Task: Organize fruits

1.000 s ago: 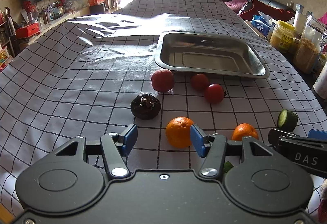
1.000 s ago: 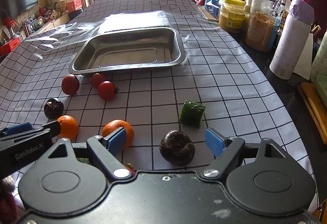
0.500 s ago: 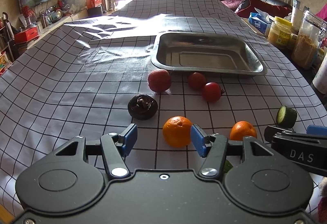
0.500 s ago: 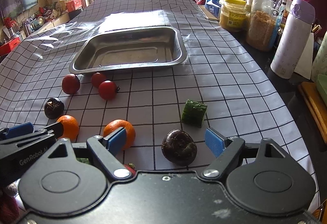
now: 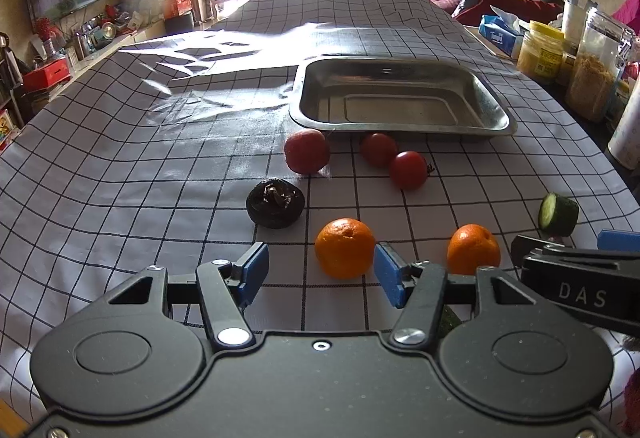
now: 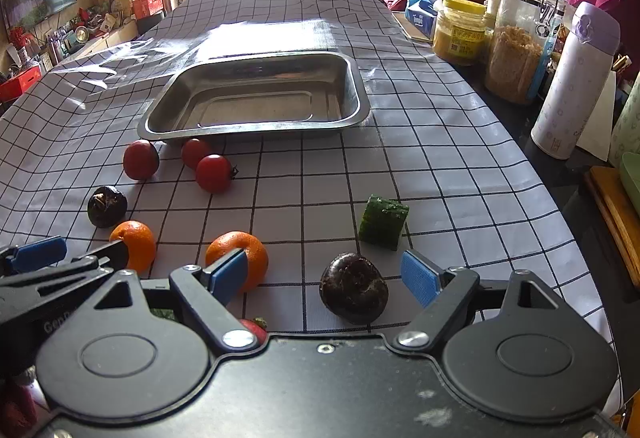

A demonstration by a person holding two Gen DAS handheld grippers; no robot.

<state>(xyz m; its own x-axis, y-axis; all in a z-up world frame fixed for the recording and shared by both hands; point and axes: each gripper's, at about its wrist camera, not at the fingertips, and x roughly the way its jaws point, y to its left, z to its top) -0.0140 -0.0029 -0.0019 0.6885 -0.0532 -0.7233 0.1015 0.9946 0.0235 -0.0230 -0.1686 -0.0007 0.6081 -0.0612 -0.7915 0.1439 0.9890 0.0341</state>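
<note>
Steel tray (image 6: 256,128) beyond tomatoes (image 6: 214,173) | left hand-held gripper (image 5: 320,272) released by orange (image 5: 345,248) | right hand-held gripper (image 6: 326,274) released around mangosteen (image 6: 354,288)

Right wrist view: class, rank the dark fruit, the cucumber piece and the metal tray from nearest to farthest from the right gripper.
1. Dark fruit, between the open fingers of the right gripper.
2. Cucumber piece, just beyond, slightly right.
3. Metal tray, far back, left of centre.

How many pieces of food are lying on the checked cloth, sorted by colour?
Red: 3
Orange: 2
Dark purple-black: 2
Green cucumber piece: 1
Total: 8 in plain view; a red and a green bit peek from under the right gripper, uncounted.
</note>
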